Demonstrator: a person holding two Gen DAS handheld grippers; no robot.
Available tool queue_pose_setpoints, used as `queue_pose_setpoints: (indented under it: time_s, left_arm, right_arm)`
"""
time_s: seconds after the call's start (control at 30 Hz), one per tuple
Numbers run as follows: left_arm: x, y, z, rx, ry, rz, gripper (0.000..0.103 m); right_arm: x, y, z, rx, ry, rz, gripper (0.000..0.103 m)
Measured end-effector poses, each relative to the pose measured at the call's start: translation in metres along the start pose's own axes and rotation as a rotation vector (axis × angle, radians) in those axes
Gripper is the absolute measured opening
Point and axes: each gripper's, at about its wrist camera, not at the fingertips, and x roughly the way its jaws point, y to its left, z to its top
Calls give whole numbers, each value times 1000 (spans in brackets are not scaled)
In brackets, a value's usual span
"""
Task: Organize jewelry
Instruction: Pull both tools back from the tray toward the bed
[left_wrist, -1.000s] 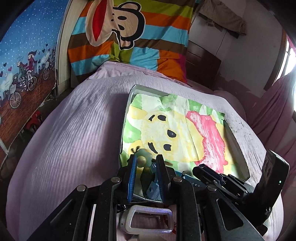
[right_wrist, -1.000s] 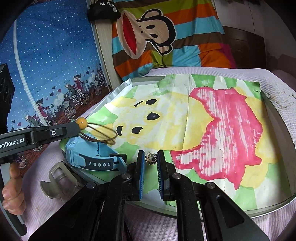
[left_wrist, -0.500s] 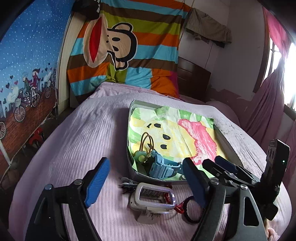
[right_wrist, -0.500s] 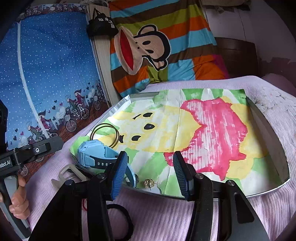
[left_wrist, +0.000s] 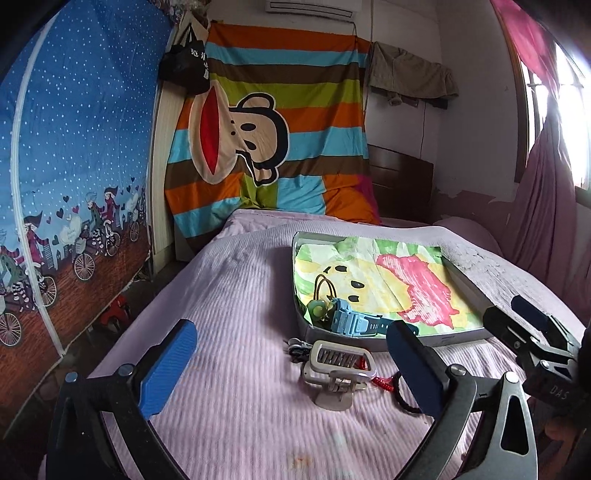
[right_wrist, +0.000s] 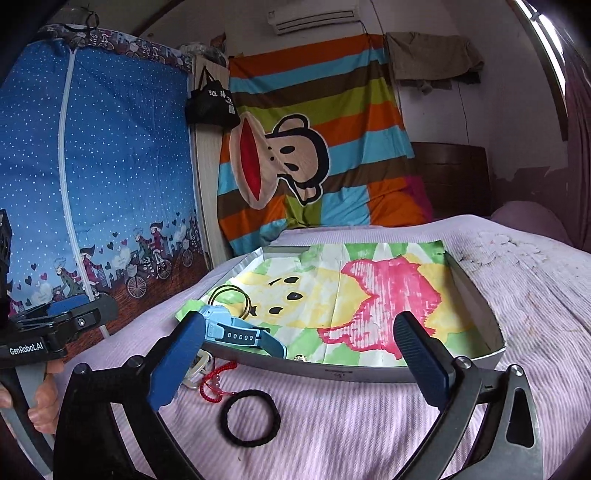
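A shallow grey tray (left_wrist: 424, 336) (right_wrist: 332, 369) lined with a painted paper lies on the pink bed. In its near left corner lie a blue watch (left_wrist: 354, 323) (right_wrist: 236, 332), thin gold bangles (left_wrist: 323, 288) (right_wrist: 232, 299) with a green bead (left_wrist: 317, 308), and a small gold trinket (right_wrist: 300, 357). On the bedspread in front of the tray lie a grey clasp (left_wrist: 338, 369), a red cord (right_wrist: 216, 380) and a black hair tie (right_wrist: 249, 417). My left gripper (left_wrist: 291, 369) is wide open and empty, pulled back from the tray. My right gripper (right_wrist: 299, 365) is wide open and empty above the hair tie.
The bed's left edge drops beside a blue printed curtain (left_wrist: 66, 206). A striped monkey blanket (left_wrist: 269, 147) hangs at the head of the bed. A pink curtain (left_wrist: 543, 229) hangs on the right by the window.
Both grippers let go of their pieces in the tray, opened wide and drew back and up. The bangles and the gold trinket now lie in the tray.
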Motion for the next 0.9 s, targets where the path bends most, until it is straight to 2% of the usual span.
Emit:
queue_pose_setpoints:
  time_s: [0.47,0.9]
  left_arm:
    - [-34,-8,-22,70,-35,-20,103]
    - [-41,-14,-39,114,2,-32,103]
  right_arm:
    - [-63,3,-16,-53,-33,-19,102]
    - [-78,-4,-36,-62,34,-38,102]
